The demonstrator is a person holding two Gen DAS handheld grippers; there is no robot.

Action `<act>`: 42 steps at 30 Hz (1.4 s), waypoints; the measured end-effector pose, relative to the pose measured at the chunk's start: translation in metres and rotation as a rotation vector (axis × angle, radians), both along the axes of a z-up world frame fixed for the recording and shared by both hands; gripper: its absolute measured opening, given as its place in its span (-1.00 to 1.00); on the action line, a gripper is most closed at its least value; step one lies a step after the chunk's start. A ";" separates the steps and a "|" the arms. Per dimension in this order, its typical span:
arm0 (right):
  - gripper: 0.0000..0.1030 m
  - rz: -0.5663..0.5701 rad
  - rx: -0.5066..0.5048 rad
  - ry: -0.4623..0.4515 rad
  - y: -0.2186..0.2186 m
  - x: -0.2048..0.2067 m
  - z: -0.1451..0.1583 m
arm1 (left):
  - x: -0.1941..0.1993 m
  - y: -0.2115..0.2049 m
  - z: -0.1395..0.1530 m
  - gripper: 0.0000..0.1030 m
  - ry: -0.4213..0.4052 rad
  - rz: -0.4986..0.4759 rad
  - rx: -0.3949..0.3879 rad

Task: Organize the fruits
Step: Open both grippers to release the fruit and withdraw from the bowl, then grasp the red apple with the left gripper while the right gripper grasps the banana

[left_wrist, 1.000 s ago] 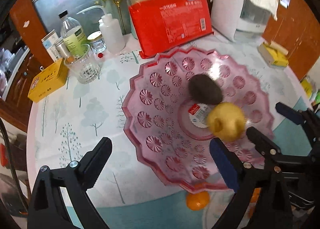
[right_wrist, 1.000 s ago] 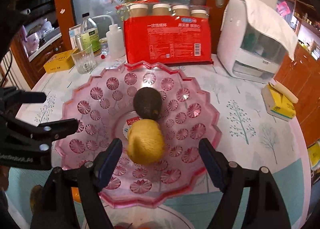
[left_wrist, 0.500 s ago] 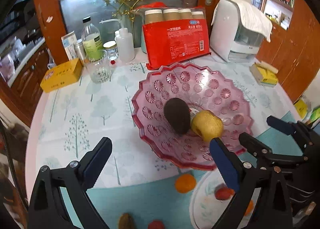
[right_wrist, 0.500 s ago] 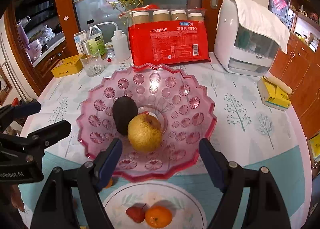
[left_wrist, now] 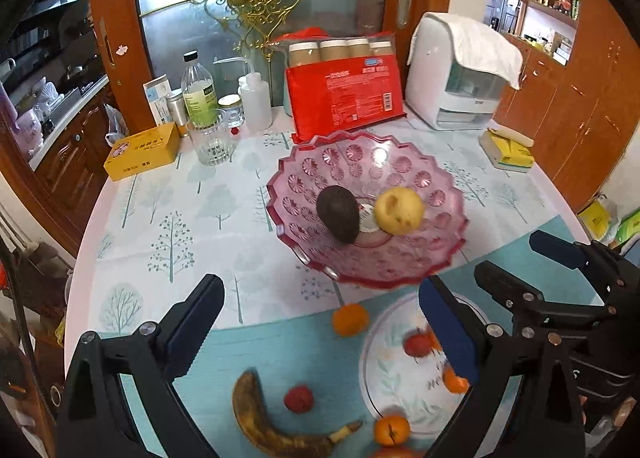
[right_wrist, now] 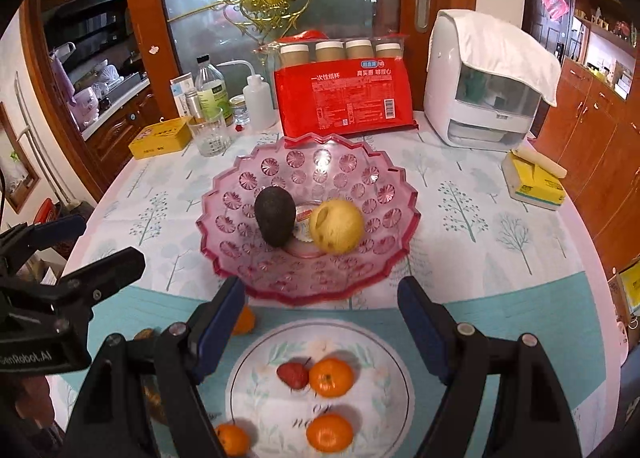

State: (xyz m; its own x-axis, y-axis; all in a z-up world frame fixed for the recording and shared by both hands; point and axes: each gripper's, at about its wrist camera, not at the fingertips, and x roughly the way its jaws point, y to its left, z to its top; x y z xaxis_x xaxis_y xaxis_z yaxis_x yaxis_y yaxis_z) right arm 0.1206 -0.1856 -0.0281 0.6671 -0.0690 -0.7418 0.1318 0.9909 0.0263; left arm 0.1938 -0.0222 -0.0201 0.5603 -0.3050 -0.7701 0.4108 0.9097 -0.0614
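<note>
Pink moulded plastic makes up the fruit bowl [right_wrist: 372,234] at the middle of our round table [right_wrist: 500,226], which wears a cloth printed with pale trees. Behind the bowl we see a red pack of paper cups [right_wrist: 344,98], a white appliance [right_wrist: 480,98] draped with a towel, a squeeze bottle [right_wrist: 258,102], a glass bottle [right_wrist: 211,88], a drinking glass [right_wrist: 209,132] and a yellow box [right_wrist: 162,137]; a yellow packet [right_wrist: 534,182] lies at the right edge. Nothing stands between our grippers and the fruit.

Inside the bowl rest a dark avocado [right_wrist: 275,215] and a yellow pear [right_wrist: 337,226], side by side and barely apart. Nearer to us sits a white plate [right_wrist: 248,374] carrying a strawberry [right_wrist: 293,375] and two mandarins [right_wrist: 331,378]; another mandarin [right_wrist: 232,438] sits at its rim. On the cloth left of the plate lie a spotted banana [left_wrist: 260,418], a small red fruit [left_wrist: 298,399] and one more mandarin [left_wrist: 350,319].

Our right gripper [right_wrist: 320,332] hangs over the plate with its jaws spread wide and nothing between them. Our left gripper [left_wrist: 320,328] hovers above the loose fruit, jaws likewise wide apart and empty. The bowl lies beyond both sets of fingertips.
</note>
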 end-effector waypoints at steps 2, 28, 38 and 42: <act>0.54 0.003 0.001 -0.007 0.001 -0.012 0.005 | -0.013 -0.001 0.004 0.89 0.003 -0.002 -0.002; 0.54 0.041 0.016 -0.013 -0.021 -0.123 0.010 | -0.138 0.005 -0.003 0.89 0.011 0.083 0.021; 0.54 0.066 0.035 0.055 -0.015 -0.138 -0.027 | -0.159 0.015 -0.050 0.89 0.091 0.089 0.040; 0.54 0.052 0.049 0.090 -0.018 -0.137 -0.045 | -0.163 0.018 -0.074 0.89 0.127 0.109 0.039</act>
